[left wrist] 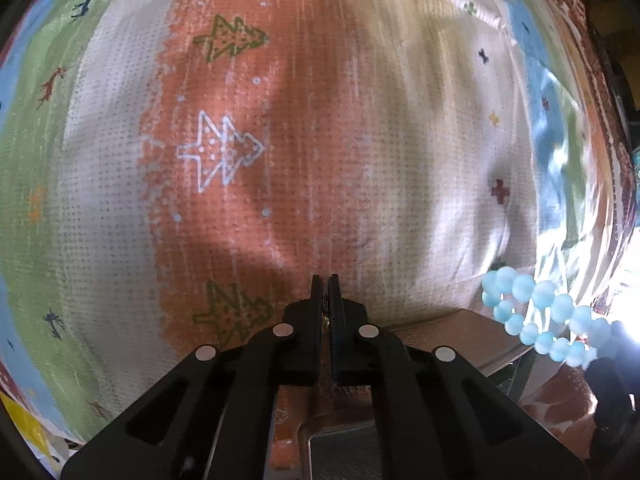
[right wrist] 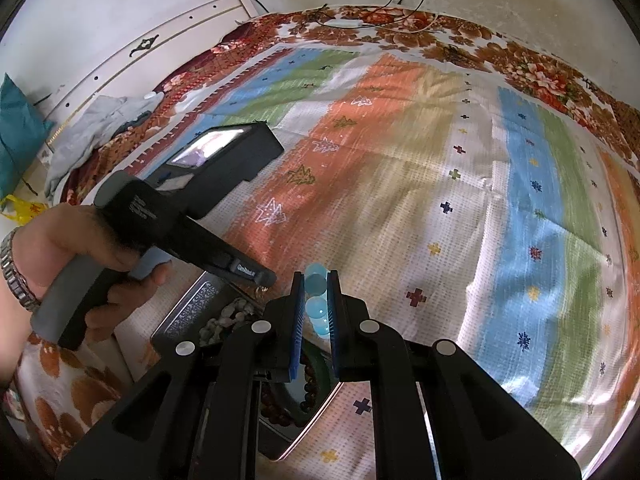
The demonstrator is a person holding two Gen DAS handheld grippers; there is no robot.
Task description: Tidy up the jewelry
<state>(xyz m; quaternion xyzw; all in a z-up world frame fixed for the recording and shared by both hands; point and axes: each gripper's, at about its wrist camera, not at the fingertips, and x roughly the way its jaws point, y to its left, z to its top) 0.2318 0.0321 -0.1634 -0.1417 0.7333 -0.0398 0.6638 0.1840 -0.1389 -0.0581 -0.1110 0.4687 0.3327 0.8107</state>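
Observation:
My right gripper [right wrist: 315, 280] is shut on a pale blue bead bracelet [right wrist: 316, 300] and holds it above an open jewelry box [right wrist: 188, 312]. The bracelet also shows hanging at the lower right of the left wrist view [left wrist: 544, 312]. My left gripper [left wrist: 328, 280] has its jaws pressed together, with a thin gold-coloured piece [left wrist: 326, 320] pinched between them; what it is cannot be told. In the right wrist view the left gripper's tip [right wrist: 264, 280] hovers over the box, a small gold bit dangling under it. The box holds a dark bead string [right wrist: 308, 392] and pale stones [right wrist: 224, 320].
A striped cloth with tree and cross prints [right wrist: 400, 184] covers a floral bedspread [right wrist: 520, 68]. The box edge shows under the left gripper [left wrist: 460, 328]. A grey garment [right wrist: 96, 128] and a teal pillow [right wrist: 16, 128] lie at the far left by a white headboard [right wrist: 160, 40].

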